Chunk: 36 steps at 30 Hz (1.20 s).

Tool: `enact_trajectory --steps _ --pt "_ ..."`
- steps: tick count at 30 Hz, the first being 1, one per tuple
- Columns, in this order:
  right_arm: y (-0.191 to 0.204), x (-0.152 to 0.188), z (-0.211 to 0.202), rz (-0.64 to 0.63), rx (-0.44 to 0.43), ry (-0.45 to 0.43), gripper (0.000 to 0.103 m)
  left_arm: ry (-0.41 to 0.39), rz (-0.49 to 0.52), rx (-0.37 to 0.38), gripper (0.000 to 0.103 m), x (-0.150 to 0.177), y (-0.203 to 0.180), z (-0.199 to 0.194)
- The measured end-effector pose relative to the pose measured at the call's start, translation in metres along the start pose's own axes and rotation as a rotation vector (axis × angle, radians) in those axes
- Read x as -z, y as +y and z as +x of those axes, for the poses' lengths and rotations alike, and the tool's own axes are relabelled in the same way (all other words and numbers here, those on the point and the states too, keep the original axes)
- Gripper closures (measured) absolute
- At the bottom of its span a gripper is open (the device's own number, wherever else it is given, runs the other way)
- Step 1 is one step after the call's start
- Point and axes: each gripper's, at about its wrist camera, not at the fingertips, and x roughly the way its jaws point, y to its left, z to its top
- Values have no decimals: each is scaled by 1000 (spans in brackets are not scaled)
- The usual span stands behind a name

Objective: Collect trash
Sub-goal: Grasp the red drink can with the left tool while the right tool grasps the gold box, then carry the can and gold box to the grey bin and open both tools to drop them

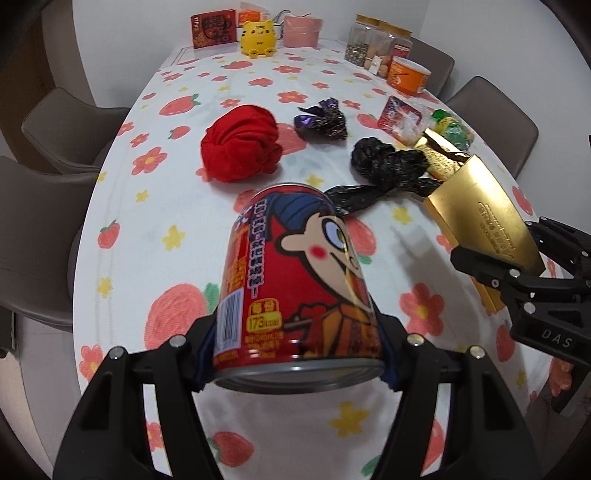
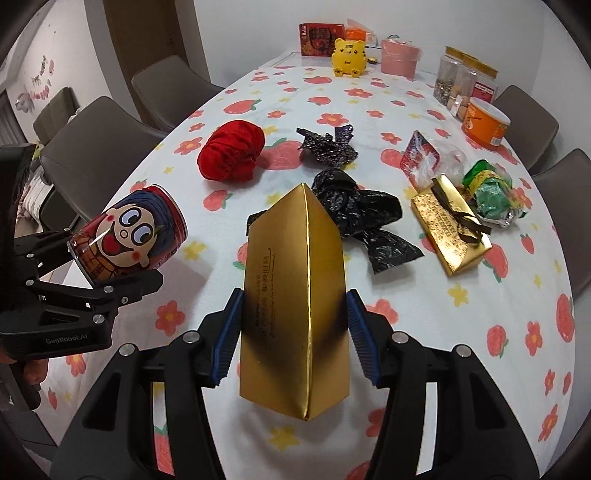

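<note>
Long desk (image 2: 221,258) under a white cloth printed with strawberries and flowers, grey chairs (image 2: 92,147) along both sides, white walls, a wooden door in the corner. Far end: red box (image 1: 213,32), yellow tiger toy (image 1: 258,38), pink tub (image 1: 301,31), clear jars (image 1: 364,46), orange cup (image 1: 408,75). Mid-desk trash: red cloth ball (image 1: 240,142), purple wrapper (image 1: 323,120), crumpled black bag (image 1: 384,160), clear plastic wrapper (image 2: 424,158), green wrapper (image 2: 491,195), small gold box with ribbon (image 2: 450,225). Left hand-held gripper (image 1: 297,354) clamped on a red cartoon drink can (image 1: 299,280), lifted off the desk; can's long axis runs forward along the fingers, top end toward the far end, tilted down. Right hand-held gripper (image 2: 293,332) clamped on a tall gold box (image 2: 295,295), held above the desk near its front edge; long axis points forward along the fingers, one folded edge facing the camera. Can sits left of the gold box, apart.
</note>
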Motion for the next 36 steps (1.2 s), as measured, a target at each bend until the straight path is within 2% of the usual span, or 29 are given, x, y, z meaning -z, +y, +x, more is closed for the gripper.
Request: enact_trajectory --steps 8,14,20,27,32,36 --pt "-56 36 -42 152 104 -36 50 -23 161 88 37 -14 -71 -6" --pt "-118 77 -86 260 194 -73 50 -37 286 170 37 -25 -155 -6" --pt "-200 131 -137 364 284 -80 50 -33 379 255 37 -26 -262 -6" --pt "-294 208 -201 481 390 -82 50 -15 497 355 37 -11 -400 -2" --pt "-348 261 -240 568 463 -80 50 -3 580 421 37 2 -498 2" --pt "-383 298 -261 654 516 -75 50 18 659 467 37 9 -559 8"
